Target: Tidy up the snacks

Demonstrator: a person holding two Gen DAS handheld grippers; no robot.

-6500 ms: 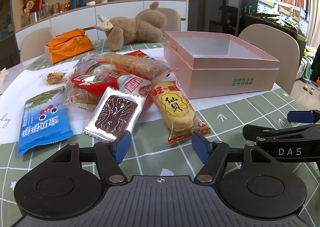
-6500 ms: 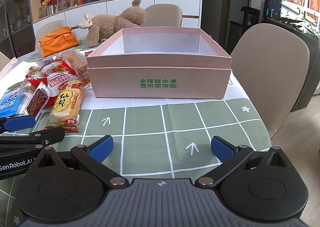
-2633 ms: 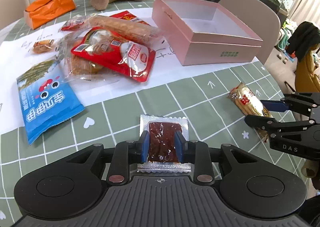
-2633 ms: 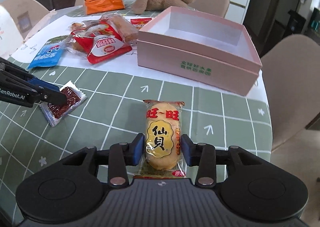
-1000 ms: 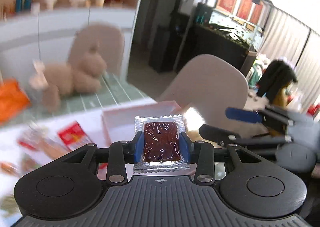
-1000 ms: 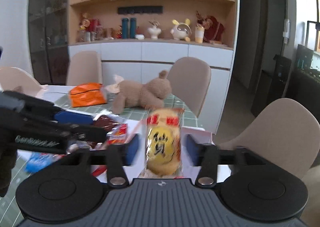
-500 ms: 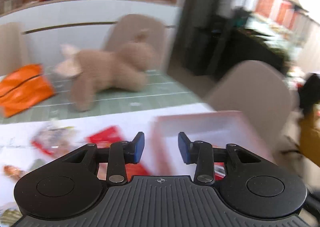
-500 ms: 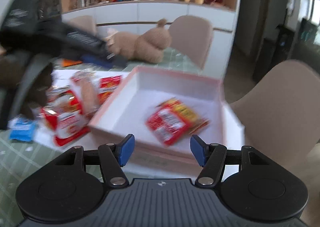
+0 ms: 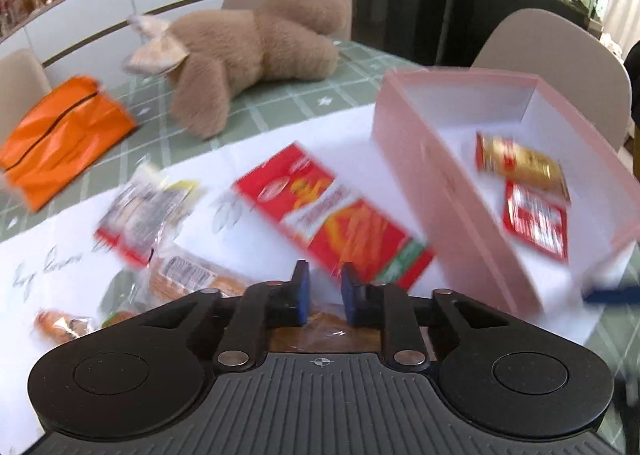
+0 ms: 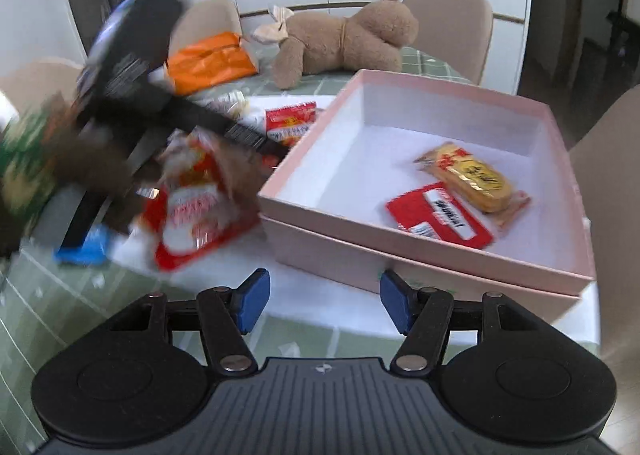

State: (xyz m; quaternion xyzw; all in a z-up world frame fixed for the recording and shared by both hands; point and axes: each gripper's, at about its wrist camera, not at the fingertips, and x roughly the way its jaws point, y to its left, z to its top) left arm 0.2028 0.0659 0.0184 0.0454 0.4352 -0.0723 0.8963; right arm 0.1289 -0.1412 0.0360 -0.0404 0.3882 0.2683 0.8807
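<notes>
The pink box [image 10: 340, 247] holds a yellow rice cracker pack [image 10: 472, 177] and a red-backed snack packet [image 10: 440, 221]; both also show in the left wrist view, the cracker [image 9: 520, 165] and the packet [image 9: 536, 221]. My right gripper [image 10: 322, 305] is open and empty in front of the box. My left gripper [image 9: 322, 291] has its jaws narrowly apart with nothing between them, over the loose snacks left of the box [image 9: 448, 191]: a red snack bag [image 9: 332, 211] and clear bread packs [image 9: 188, 275]. It appears blurred in the right wrist view [image 10: 276, 151].
A brown plush bear [image 9: 248, 43] and an orange pouch [image 9: 60, 131] lie at the back of the table. A red-white snack bag [image 10: 196, 211] and a blue packet [image 10: 86, 247] lie left of the box. Beige chairs [image 10: 448, 15] surround the table.
Both snacks were dropped into the box. My left gripper swung left and down over the loose snacks; my right gripper stays open and pulled back slightly.
</notes>
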